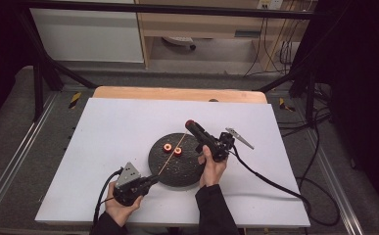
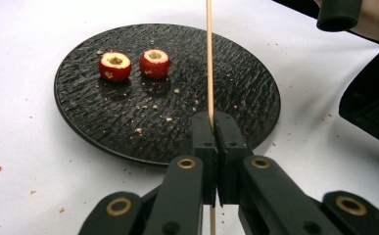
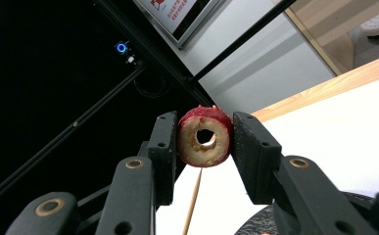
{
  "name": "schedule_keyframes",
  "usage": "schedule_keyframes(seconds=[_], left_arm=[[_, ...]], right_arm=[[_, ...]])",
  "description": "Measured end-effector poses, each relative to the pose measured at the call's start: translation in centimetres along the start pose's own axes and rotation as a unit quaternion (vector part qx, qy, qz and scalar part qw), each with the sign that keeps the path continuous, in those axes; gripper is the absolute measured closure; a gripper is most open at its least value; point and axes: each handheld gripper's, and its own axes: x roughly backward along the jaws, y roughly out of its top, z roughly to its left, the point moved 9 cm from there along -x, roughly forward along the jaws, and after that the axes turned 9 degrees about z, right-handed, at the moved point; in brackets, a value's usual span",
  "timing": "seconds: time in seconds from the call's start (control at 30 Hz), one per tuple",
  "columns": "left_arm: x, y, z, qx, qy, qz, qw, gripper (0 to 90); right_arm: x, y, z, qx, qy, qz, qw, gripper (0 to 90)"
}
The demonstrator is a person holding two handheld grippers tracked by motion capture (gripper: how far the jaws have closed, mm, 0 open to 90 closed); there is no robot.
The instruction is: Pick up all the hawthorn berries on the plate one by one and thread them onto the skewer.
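Fingers of your right gripper clamp the cored fruit, your left gripper pinches the skewer; line the hole over its tip and slide gently.

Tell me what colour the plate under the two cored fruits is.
Black, with a rough rippled texture: the plate shows best in the left gripper view, under the two red fruits.

A thin, pale wooden skewer is pinched near its lower end and slants up over the round black textured plate. A cored red fruit piece with pale flesh, hole facing the camera, is clamped above the skewer's tip, while two more cored red fruit pieces sit side by side on the plate.
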Motion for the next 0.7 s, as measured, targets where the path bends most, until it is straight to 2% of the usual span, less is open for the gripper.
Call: schedule_keyframes(seconds=[0.7], left_arm=[[0.07,-0.01,0.03,0.002,0.002,-0.004,1.0,88.5]], right_arm=[[0.0,-0.07,0.01,-0.001,0.0,0.002,1.0,63.9]])
